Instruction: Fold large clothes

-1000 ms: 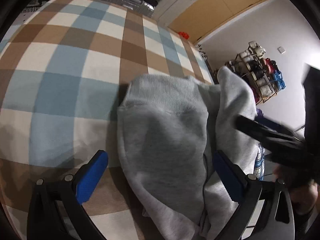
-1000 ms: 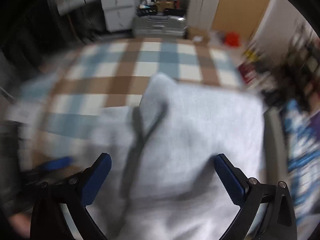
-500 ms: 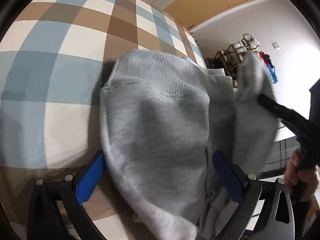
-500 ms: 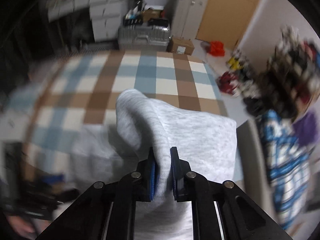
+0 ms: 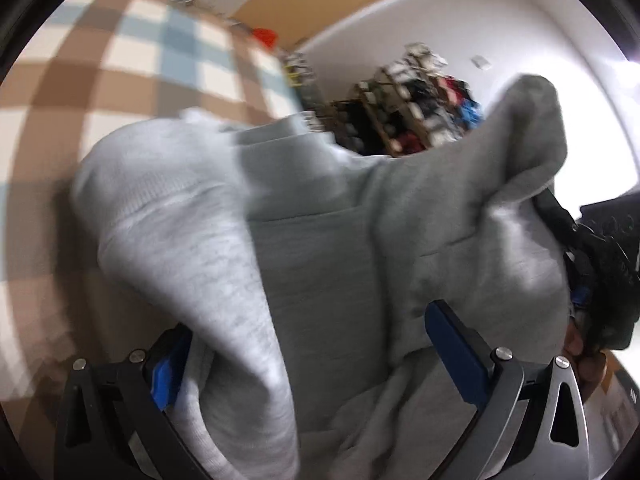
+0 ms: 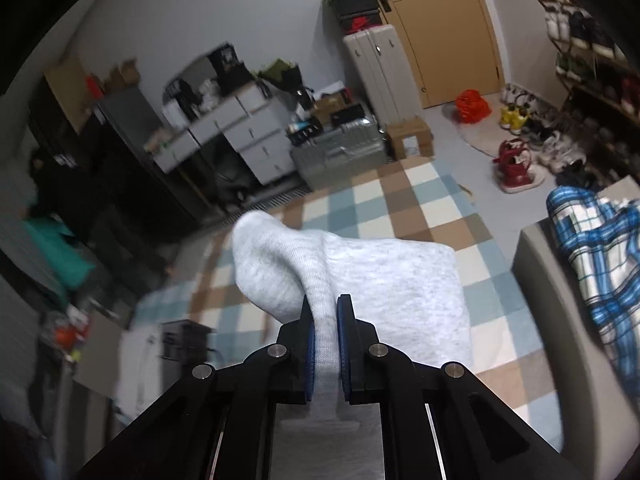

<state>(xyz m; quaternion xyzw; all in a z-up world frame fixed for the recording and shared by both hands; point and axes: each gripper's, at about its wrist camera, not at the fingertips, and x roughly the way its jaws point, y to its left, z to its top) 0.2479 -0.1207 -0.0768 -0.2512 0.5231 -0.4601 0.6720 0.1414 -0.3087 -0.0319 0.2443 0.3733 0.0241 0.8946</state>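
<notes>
Grey sweatshirt (image 5: 320,264), bunched, partly lifted

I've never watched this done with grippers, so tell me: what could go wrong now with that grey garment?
The right gripper pinches only a narrow fold of the grey sweatshirt, so it might slip out. The left gripper is open with cloth bunched loosely between its fingers; lifted by one side only, the sweatshirt may crumple.

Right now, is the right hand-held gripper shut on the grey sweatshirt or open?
Shut on it: the right hand-held gripper has both blue pads pinching a ridge of the grey sweatshirt, lifted off the checked blanket.
</notes>
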